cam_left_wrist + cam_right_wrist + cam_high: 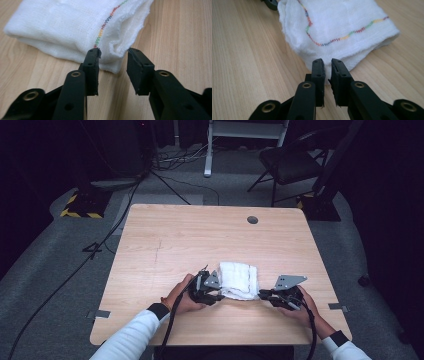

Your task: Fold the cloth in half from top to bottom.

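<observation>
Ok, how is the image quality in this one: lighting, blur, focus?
High view: table evenly lit, the room around it nearly black, picture slightly soft. Left gripper view: cloth sharp, the near jaws a little soft. Right gripper view: cloth bright but not blown out, stitching readable, no glare.

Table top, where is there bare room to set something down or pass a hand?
The table is bare wood from the folded white cloth back to the far edge and the round hole, and along both side edges. It is crowded at the near middle, where the left gripper and right gripper flank the cloth.
</observation>
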A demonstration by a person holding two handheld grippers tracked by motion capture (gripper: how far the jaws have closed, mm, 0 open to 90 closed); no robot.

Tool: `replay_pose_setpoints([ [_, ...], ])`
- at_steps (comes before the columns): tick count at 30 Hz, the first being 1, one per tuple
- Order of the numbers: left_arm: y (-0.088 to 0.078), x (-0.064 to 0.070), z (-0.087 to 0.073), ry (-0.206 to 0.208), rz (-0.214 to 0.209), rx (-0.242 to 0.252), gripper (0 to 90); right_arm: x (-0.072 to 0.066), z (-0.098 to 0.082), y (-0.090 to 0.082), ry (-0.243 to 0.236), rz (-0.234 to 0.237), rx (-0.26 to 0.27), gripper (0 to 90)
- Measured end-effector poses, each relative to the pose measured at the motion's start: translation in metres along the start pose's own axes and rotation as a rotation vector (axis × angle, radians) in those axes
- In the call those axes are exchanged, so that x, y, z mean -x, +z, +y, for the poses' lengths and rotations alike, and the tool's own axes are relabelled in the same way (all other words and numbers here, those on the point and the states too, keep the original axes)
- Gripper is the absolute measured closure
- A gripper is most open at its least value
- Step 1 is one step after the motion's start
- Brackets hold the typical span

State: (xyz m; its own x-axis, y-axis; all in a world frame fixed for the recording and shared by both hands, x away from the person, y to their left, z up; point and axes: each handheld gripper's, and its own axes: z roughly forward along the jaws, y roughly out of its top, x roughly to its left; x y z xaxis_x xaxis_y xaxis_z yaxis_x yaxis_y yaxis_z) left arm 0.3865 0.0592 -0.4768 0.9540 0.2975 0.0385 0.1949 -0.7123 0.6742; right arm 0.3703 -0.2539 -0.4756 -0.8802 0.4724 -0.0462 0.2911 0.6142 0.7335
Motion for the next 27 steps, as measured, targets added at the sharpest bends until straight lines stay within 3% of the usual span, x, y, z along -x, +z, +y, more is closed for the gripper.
replay_pose_setpoints([
  [4,-0.013,-0.004,0.003,-0.021,0.035,0.039,51.3,0.003,0.006,-0.01,0.004,-0.04,0.042,74.4],
  [6,-0.017,-0.007,0.006,-0.043,0.056,0.052,41.7,0.006,0.012,-0.015,0.008,-0.076,0.068,70.4],
  [11,-0.016,-0.017,0.015,-0.096,0.107,0.083,31.6,0.01,0.021,-0.01,0.009,-0.102,0.067,62.7],
  [14,-0.009,-0.02,0.021,-0.087,0.128,0.088,30.4,0.01,0.025,-0.002,0.008,-0.095,0.049,59.7],
  [17,0.003,-0.018,0.022,-0.071,0.102,0.044,29.5,0.009,0.025,0.008,0.009,-0.082,0.014,56.4],
  [22,0.021,-0.009,0.016,-0.025,0.11,-0.049,27.0,0.006,0.017,0.021,-0.004,-0.059,-0.071,55.5],
  [27,0.022,-0.004,0.016,-0.004,0.134,-0.055,26.5,0.005,0.016,0.025,-0.009,-0.06,-0.102,52.5],
])
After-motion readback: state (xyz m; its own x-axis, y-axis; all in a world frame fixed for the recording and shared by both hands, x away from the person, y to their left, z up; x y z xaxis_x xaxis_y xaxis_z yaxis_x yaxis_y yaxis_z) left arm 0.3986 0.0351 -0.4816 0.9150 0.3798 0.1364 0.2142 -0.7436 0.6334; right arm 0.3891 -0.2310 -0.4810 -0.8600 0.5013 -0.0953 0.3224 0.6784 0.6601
